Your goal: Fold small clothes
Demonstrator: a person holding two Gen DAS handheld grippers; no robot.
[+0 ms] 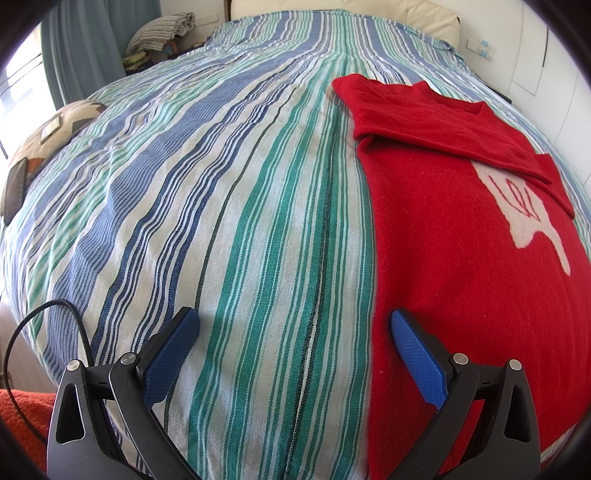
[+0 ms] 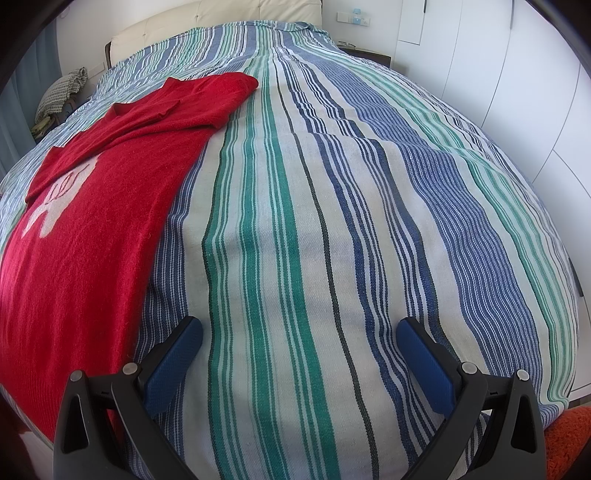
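A red knitted sweater (image 1: 454, 229) with a white motif lies flat on the striped bedspread (image 1: 221, 206); both sleeves are folded across its chest. In the left wrist view it fills the right side, and my left gripper (image 1: 295, 325) stands open over its left hem edge, the right finger above red cloth, the left over stripes. In the right wrist view the sweater (image 2: 85, 221) lies at the left. My right gripper (image 2: 299, 332) is open over bare bedspread (image 2: 332, 221), just right of the sweater's edge. Neither holds anything.
A cream headboard (image 2: 221, 33) closes the far end of the bed. A patterned cushion (image 1: 55, 129) and a dark device (image 1: 14, 192) lie at the bed's left edge. White wardrobe doors (image 2: 535, 92) stand to the right. Orange fabric (image 2: 569, 439) shows near the bed's near corner.
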